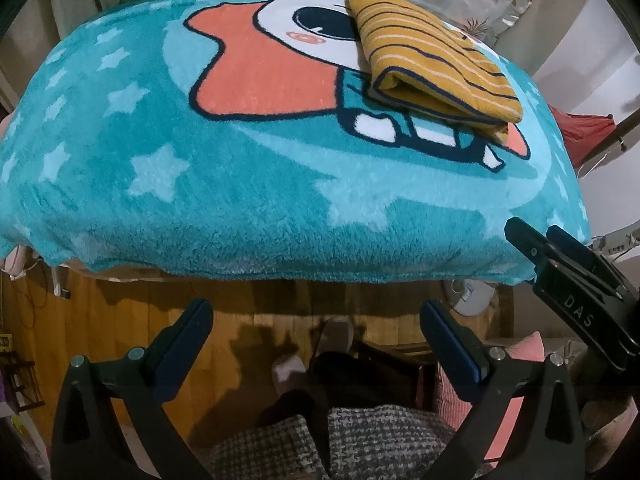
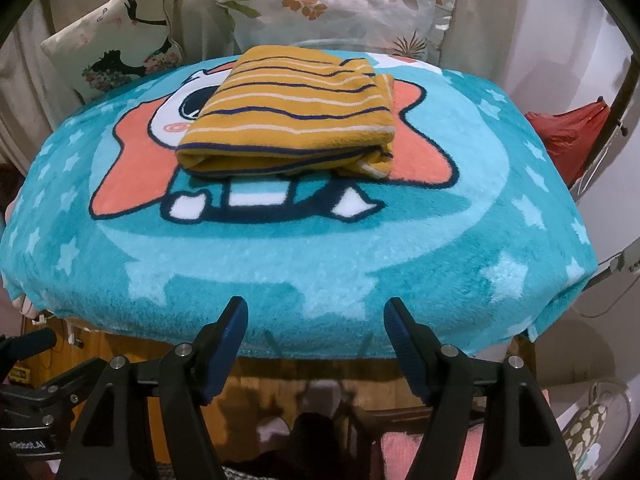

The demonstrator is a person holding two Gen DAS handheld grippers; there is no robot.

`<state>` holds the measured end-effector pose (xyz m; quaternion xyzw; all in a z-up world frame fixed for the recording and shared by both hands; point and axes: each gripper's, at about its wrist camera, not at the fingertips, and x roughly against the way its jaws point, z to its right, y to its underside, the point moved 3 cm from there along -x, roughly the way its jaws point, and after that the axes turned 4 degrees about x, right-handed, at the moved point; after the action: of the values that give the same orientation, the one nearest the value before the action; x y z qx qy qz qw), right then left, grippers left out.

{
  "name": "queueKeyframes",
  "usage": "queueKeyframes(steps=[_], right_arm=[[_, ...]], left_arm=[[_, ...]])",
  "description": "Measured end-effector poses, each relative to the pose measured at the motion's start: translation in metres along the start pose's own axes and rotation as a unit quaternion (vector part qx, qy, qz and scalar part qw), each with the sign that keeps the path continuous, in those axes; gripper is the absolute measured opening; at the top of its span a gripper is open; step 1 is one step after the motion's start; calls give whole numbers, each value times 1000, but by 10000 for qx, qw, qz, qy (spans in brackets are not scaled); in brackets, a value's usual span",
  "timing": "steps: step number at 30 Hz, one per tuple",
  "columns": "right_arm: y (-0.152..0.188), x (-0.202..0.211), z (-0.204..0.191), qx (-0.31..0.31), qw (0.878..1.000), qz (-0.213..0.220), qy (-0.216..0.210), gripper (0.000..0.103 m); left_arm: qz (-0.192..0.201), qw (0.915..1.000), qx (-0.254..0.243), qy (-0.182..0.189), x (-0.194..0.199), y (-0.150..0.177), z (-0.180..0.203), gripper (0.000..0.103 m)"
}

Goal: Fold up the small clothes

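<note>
So the yellow striped garment (image 2: 292,116) looks pretty much done. It sits as a compact, thick rectangle on the teal star blanket (image 2: 320,264) that covers the tabletop, right on top of the cartoon character print. From the right wrist view the rounded fold edge faces the camera, and you can see several layers stacked at the right end, so I'd guess it's been folded over more than once. The layers line up fairly well, though the right end looks a bit bunchy.

Both claws are well back from it, at the near edge of the blanket. The left claw (image 1: 316,332) has its fingers spread wide with nothing between them, hanging out past the blanket edge over the wood floor. The right claw (image 2: 316,332) is also spread apart and empty, fingertips just over the blanket's front edge. In the left wrist view the right claw pokes in from the side near the blanket's corner.

My read: the folding on this piece is finished, or very nearly. What's left, if anything, is a tidy of that right end. No other small clothes are visible on the blanket, only pillows (image 2: 336,4) behind it.
</note>
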<state>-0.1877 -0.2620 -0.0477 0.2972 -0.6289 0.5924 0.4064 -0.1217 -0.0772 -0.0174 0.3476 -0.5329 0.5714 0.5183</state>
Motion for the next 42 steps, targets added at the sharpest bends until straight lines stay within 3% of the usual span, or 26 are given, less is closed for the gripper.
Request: queueKeyframes(steps=[8, 28, 42], right_arm=[[-19, -4, 8, 53, 9999, 99, -83, 76], [-57, -32, 65, 175, 9996, -19, -235, 77], [-74, -35, 95, 75, 9991, 196, -356, 78]], left_arm=[[-11, 9998, 184, -109, -6, -14, 5, 103], [-202, 9991, 293, -212, -32, -49, 67, 103], [-36, 9989, 290, -369, -30, -66, 92, 103]])
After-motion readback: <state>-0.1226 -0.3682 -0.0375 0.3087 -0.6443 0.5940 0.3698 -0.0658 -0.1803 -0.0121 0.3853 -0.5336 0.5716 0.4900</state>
